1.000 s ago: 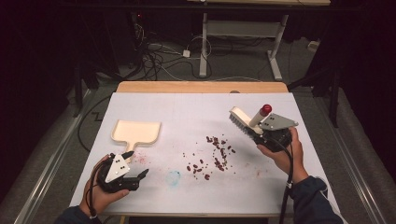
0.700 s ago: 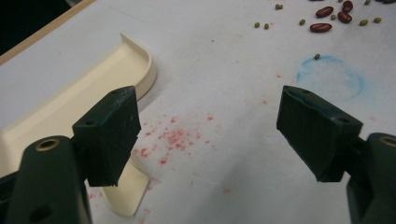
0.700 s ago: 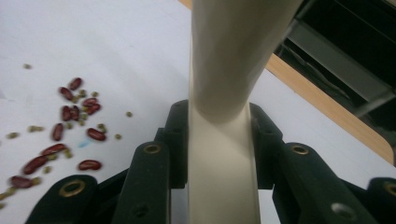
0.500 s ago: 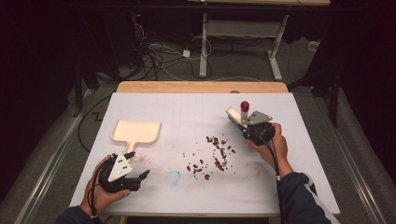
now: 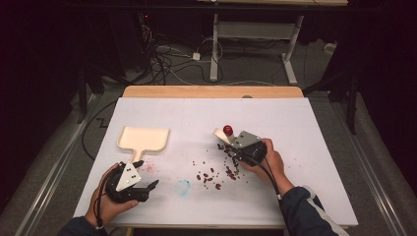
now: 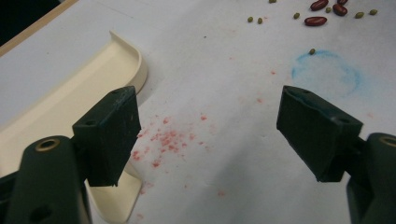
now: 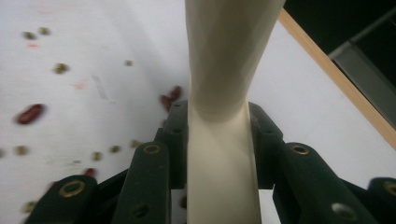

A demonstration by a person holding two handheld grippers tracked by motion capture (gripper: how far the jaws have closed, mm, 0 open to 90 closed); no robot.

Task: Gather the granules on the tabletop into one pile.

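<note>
The right gripper (image 7: 219, 135) is clamped on a cream plastic brush handle (image 7: 224, 84); red and green beans (image 5: 216, 173) lie just left of it. The left gripper (image 6: 210, 135) stands apart, a cream plastic dustpan (image 6: 70, 102) beside its left jaw.

On the white surface (image 5: 305, 147), the right gripper (image 5: 235, 143) sits right of centre, its jaws clamped on a cream brush (image 5: 220, 134) with a red knob beside it. Scattered dark beans (image 5: 216, 172) lie just near of it. A cream dustpan (image 5: 143, 139) rests at the left. The left gripper (image 5: 140, 174), jaws apart, lies near of the dustpan, beside a faint blue ring mark (image 5: 182, 187).
</note>
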